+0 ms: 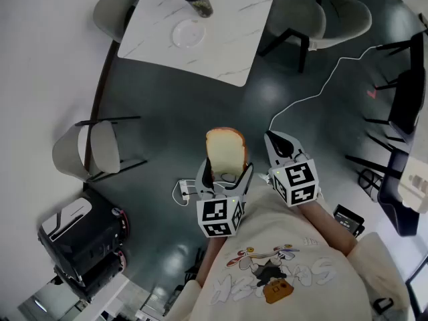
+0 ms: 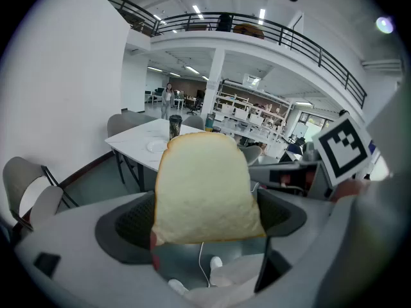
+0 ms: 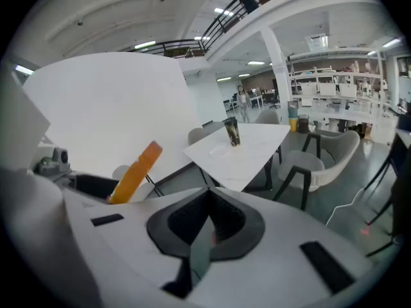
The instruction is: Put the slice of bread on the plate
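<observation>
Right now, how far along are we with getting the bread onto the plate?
Done: the slice of bread is picked up, upright in the left gripper. In hand: carrying it; the right gripper is shut and empty. Left: reach the table across the floor and lay it on the plate.

My left claw (image 1: 225, 174), lower centre, grips the bread slice (image 1: 226, 149) upright; my right claw (image 1: 273, 139) beside it is closed, both tilted downward.

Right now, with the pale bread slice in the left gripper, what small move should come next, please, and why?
Probably carry the bread slice toward the white marble table: the left gripper grips it upright, yet the round white plate beside the dark tumbler lies far ahead.
</observation>
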### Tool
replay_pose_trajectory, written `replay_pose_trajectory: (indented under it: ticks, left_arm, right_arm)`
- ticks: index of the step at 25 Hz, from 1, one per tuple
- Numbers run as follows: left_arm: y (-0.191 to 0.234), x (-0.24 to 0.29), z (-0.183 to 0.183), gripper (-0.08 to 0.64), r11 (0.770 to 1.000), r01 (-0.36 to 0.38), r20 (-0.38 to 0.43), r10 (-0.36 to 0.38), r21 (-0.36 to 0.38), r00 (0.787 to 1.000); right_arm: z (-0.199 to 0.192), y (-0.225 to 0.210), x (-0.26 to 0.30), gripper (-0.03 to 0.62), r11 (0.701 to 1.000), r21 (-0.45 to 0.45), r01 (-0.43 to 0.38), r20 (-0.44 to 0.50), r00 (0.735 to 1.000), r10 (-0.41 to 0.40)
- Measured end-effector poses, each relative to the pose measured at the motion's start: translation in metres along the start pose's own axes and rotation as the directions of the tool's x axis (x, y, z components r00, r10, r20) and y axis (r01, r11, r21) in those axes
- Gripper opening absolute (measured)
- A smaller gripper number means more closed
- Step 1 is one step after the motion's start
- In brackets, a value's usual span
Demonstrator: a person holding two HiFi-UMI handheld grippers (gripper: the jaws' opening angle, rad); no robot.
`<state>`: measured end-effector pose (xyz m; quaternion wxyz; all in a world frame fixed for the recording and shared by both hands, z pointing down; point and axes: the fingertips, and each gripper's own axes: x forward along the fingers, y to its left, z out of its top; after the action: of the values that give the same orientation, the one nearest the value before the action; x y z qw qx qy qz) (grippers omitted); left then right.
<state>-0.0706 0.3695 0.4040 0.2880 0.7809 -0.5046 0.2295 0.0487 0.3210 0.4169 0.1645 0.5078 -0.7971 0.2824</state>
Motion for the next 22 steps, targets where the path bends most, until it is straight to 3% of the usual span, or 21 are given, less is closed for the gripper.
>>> replay_pose_trajectory:
  ticks: [4, 9, 12, 16, 22]
  left_arm:
    - [0.003, -0.034, -0.015, 0.506, 1.000, 0.013, -0.044, -0.012, 0.023, 0.999]
    - [0.024, -0.043, -0.013, 0.506, 1.000, -0.013, -0.018, 0.013, 0.002, 1.000]
    - [0.021, -0.045, -0.011, 0.506, 1.000, -0.023, -0.011, 0.023, -0.003, 1.000]
    - [0.005, -0.043, -0.003, 0.507, 1.000, -0.027, 0.011, 0.027, -0.009, 1.000]
    - [-0.035, -0.033, -0.002, 0.506, 0.998, -0.062, 0.033, 0.062, -0.018, 0.998]
  right_arm:
    - [-0.007, 0.038, -0.014, 0.003, 1.000, 0.028, 0.005, -0.011, 1.000, -0.005]
    - [-0.015, 0.058, -0.008, 0.003, 1.000, -0.017, -0.018, -0.030, 0.999, 0.017]
    - [-0.009, 0.057, -0.012, 0.003, 0.999, -0.012, -0.031, -0.012, 0.999, 0.031]
    - [0.002, 0.048, -0.020, 0.002, 0.995, 0.059, -0.077, 0.033, 0.997, 0.075]
    - [0.004, 0.013, -0.039, 0.002, 0.993, 0.043, -0.106, 0.042, 0.994, 0.104]
